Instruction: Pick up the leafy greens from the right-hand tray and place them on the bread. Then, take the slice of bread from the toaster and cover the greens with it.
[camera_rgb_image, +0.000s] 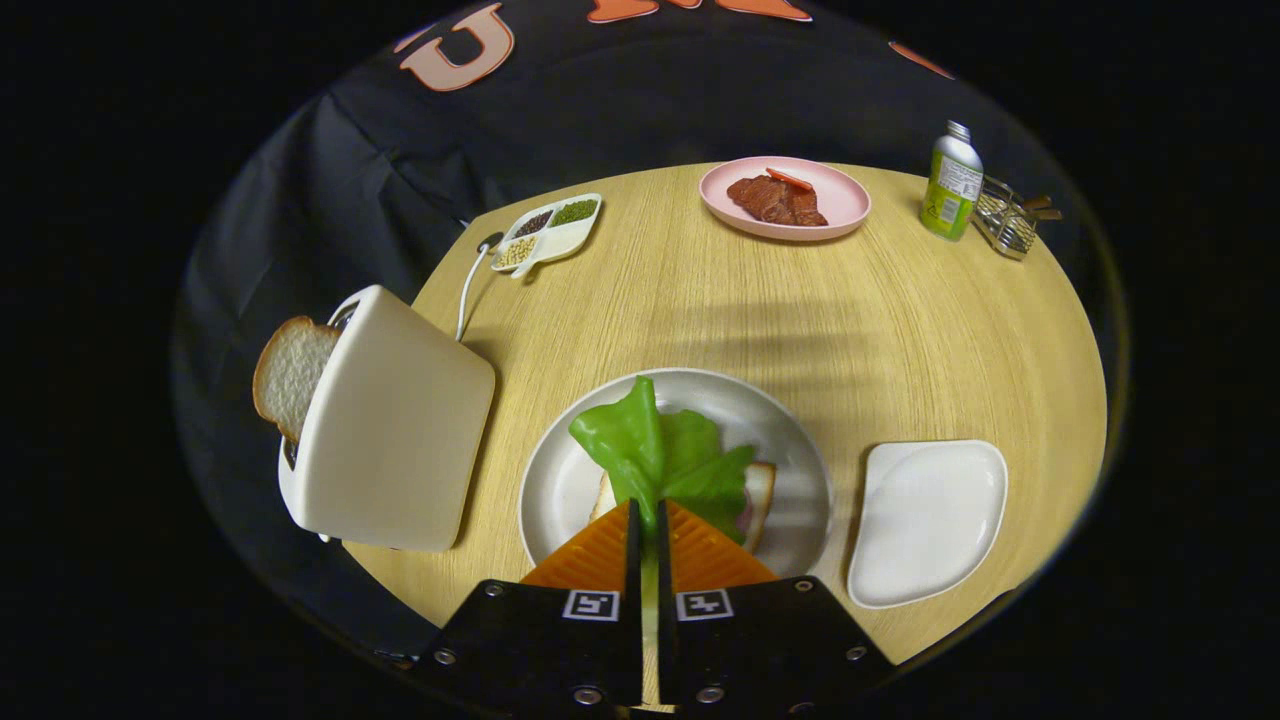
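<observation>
My gripper (648, 515) is shut on the leafy greens (655, 452), pinching their stem end between the orange fingers (595, 555). The leaf spreads ahead of the fingertips over a slice of bread (757, 497) that lies on the round white plate (790, 430). Most of that bread is hidden under the leaf and the fingers. To the left stands a cream toaster (395, 430) with a second slice of bread (290, 372) sticking out of its slot. To the right of the plate lies the white tray (928, 520), bare.
At the far side of the round wooden table (700, 310) sit a pink plate of meat (785, 197), a small divided dish of beans (547, 232), a green bottle (951, 183) and a wire rack (1008, 222). The toaster's white cord (468, 285) runs back off the table.
</observation>
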